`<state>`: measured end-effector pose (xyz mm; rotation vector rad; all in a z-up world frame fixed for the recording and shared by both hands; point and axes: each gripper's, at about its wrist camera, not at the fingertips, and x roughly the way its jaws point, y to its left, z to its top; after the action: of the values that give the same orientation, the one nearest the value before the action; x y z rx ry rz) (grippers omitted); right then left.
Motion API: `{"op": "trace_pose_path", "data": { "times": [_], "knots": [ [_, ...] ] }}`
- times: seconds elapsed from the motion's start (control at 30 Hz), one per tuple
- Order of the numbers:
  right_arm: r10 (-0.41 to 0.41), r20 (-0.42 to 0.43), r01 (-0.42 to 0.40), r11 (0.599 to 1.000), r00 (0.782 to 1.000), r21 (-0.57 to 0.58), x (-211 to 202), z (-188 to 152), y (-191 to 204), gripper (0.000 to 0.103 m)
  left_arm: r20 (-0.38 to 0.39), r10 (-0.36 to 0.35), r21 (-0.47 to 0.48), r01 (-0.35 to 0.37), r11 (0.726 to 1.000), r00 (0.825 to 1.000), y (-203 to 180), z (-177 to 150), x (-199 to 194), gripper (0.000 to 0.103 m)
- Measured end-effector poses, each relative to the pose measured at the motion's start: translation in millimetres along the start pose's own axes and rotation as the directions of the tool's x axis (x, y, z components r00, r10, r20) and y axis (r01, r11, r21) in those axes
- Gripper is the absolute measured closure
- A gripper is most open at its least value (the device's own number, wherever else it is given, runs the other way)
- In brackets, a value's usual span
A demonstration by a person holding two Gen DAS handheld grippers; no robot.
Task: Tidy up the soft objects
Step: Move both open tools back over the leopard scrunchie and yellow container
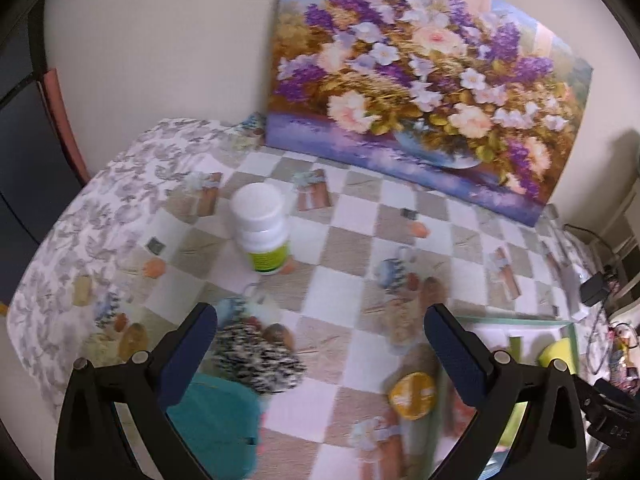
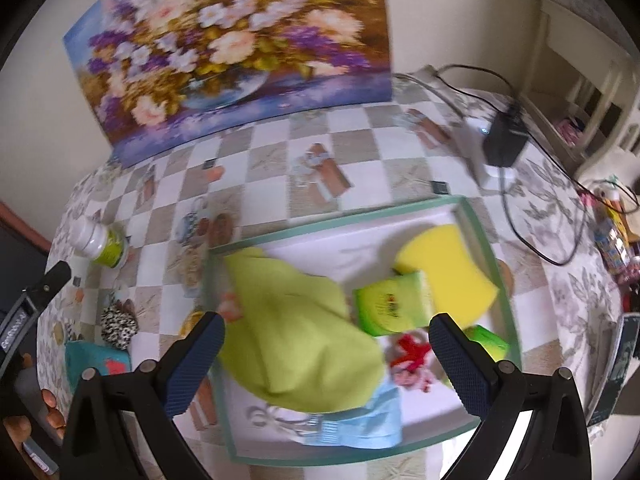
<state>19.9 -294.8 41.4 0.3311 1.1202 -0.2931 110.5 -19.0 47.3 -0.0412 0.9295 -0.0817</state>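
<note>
Your tray (image 2: 460, 205) already holds the green cloth (image 2: 304, 336), yellow sponge (image 2: 448, 268), blue cloth (image 2: 360, 428) and small soft bits. Left of it, the leopard-print pouch (image 1: 256, 364) and teal cloth (image 1: 216, 420) wait near your left gripper (image 1: 320, 344), jaws apart and empty. Your right gripper (image 2: 328, 356) hangs over the tray, apart and empty.

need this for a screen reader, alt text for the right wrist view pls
The open right tool hangs empty over a green-rimmed tray holding a lime cloth, a yellow sponge, a green packet and a light blue cloth. A floral painting leans on the wall behind the checkered tablecloth.
</note>
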Motion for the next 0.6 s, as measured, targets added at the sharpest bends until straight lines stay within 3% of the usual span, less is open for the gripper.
{"op": "trace_pose_path", "data": {
  "times": [0.6],
  "knots": [
    [0.14, -0.057, -0.149, 0.963, 0.989, -0.223, 21, -18, 122, 0.0, -0.086, 0.034, -0.153, -0.047, 0.987, 0.996, 98, -3, 7, 0.0]
  ]
}}
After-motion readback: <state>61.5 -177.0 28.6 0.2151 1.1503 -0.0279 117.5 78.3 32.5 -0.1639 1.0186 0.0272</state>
